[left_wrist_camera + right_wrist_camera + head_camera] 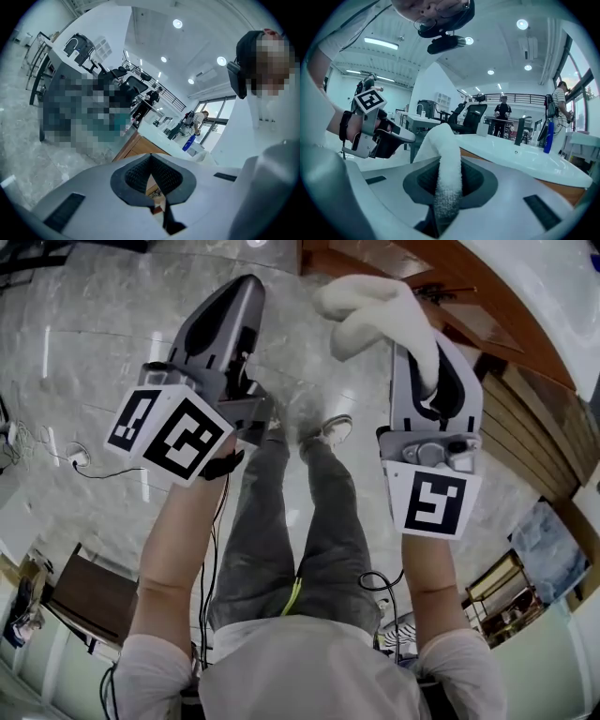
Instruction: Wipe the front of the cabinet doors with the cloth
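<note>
Our right gripper [448, 194] pinches a white, fluffy cloth [370, 306], bunched and curling past the tips; our left gripper [151, 178] is pressed together, empty.

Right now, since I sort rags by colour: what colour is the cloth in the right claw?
The cloth is white, best seen in the right gripper view.

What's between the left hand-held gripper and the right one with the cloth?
In the head view, only marble floor lies between the left hand-held gripper and the right hand-held gripper clamping the cloth; the person's legs show lower down.
</note>
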{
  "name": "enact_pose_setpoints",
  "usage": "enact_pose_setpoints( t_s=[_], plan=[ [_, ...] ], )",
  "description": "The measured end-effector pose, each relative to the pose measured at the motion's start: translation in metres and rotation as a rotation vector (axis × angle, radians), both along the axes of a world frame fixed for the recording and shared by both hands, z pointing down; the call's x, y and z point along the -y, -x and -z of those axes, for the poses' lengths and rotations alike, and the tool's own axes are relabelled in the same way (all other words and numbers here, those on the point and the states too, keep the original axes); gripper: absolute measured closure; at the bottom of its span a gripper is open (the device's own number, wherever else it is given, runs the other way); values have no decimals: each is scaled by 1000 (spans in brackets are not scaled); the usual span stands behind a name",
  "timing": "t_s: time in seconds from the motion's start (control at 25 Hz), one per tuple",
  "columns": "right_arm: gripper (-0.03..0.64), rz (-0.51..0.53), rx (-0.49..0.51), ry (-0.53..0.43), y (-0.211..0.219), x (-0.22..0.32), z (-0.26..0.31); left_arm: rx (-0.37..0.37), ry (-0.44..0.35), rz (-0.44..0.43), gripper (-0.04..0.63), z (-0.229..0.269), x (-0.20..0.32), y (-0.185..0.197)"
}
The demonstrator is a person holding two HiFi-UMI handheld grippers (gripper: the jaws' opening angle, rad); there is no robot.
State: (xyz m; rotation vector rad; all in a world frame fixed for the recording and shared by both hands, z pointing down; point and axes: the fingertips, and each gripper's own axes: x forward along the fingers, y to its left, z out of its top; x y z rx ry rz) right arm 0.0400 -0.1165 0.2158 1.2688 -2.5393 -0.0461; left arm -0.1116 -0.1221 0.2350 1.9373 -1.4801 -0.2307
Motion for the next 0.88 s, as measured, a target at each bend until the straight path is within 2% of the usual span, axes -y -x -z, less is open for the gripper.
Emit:
enact_pose_setpoints(
  t_s=[0.24, 0.56, 0.88],
  plan=[
    [535, -13, 40, -6, -2, -5, 76, 18, -18, -17, 578, 81, 1, -12],
    [535, -34, 83, 0, -14, -21, 169, -7, -22, -2, 578, 171, -11, -30],
    [535, -62, 106, 1, -33, -41, 238, 2, -53, 5, 578, 249, -31, -32]
  ],
)
